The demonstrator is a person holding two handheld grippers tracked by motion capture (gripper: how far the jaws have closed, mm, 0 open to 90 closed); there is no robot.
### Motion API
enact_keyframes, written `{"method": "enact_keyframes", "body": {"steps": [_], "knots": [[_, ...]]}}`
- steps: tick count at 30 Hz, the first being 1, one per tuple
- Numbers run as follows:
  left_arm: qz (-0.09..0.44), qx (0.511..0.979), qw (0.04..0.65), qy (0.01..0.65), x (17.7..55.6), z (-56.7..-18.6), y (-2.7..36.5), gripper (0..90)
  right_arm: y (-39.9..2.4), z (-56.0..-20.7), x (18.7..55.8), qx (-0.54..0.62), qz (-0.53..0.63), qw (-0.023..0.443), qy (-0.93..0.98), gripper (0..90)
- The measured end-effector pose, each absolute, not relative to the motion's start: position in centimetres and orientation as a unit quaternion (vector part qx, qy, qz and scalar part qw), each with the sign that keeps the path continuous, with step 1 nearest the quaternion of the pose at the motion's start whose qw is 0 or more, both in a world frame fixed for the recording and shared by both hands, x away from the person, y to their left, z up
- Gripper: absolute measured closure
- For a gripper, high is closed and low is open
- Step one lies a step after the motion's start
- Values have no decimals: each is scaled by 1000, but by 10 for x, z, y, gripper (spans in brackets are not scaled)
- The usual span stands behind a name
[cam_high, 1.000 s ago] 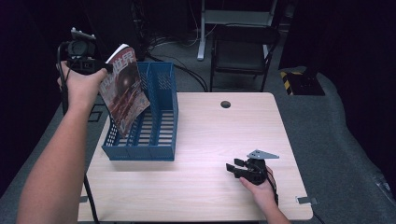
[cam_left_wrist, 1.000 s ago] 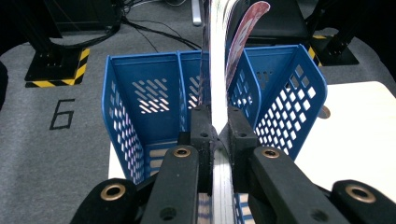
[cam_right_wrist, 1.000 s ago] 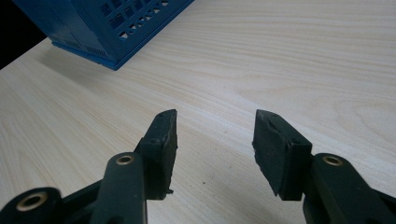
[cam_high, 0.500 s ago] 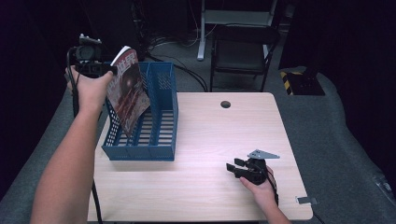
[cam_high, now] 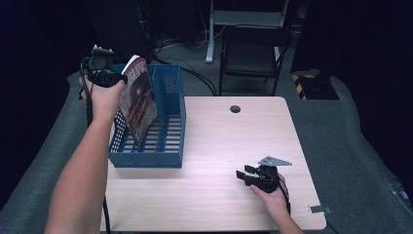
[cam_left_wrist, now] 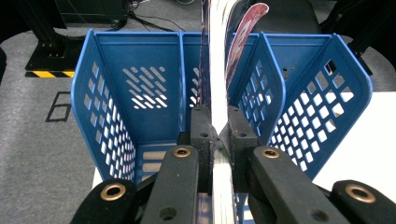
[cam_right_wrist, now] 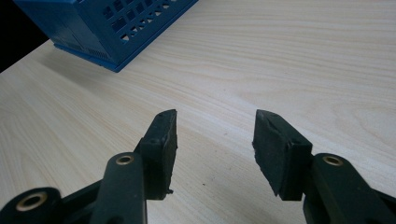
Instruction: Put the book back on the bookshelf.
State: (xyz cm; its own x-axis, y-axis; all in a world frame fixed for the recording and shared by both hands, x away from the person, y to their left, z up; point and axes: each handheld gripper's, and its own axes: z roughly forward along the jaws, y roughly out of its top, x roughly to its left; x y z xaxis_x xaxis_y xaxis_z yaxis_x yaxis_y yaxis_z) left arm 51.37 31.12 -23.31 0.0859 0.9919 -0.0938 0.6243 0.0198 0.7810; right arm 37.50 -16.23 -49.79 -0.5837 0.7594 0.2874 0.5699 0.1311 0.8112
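Magazine with a dark red glossy cover [cam_high: 139,100] hangs tilted over the blue perforated plastic file rack [cam_high: 170,117], its lower edge down inside the rack's middle compartment and its top leaning toward the table's left side. Left gripper [cam_left_wrist: 218,123] is clamped on the magazine's spine edge, both black pads pressing the white page block between them; in the left gripper view the pages run straight up between two of the rack's dividers. From above, the left hand [cam_high: 104,92] holds this gripper above the rack's left wall. Right gripper [cam_right_wrist: 215,135] rests low over the pale wood table [cam_high: 219,146] near its front right part, well apart from the rack, its jaws standing partly apart with nothing between them.
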Motion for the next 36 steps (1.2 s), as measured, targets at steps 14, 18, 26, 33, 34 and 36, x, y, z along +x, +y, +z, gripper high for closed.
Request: {"method": "enact_keyframes", "body": {"steps": [14, 18, 26, 33, 34, 36], "knots": [[286, 638, 342, 628, 521, -258, 309, 842, -163, -498, 375, 446, 485, 97, 746, 493], [287, 633, 345, 631, 522, -262, 310, 842, -163, -498, 375, 446, 485, 98, 746, 493], [297, 626, 347, 632, 522, -272, 308, 842, -163, -498, 375, 445, 484, 97, 747, 493], [293, 626, 344, 635, 524, -277, 306, 842, -163, -498, 375, 445, 484, 97, 747, 493], [296, 626, 345, 634, 525, -278, 306, 842, -163, -497, 375, 446, 485, 96, 746, 493], [298, 624, 346, 634, 526, -281, 305, 842, -163, -497, 375, 446, 486, 96, 746, 493]]}}
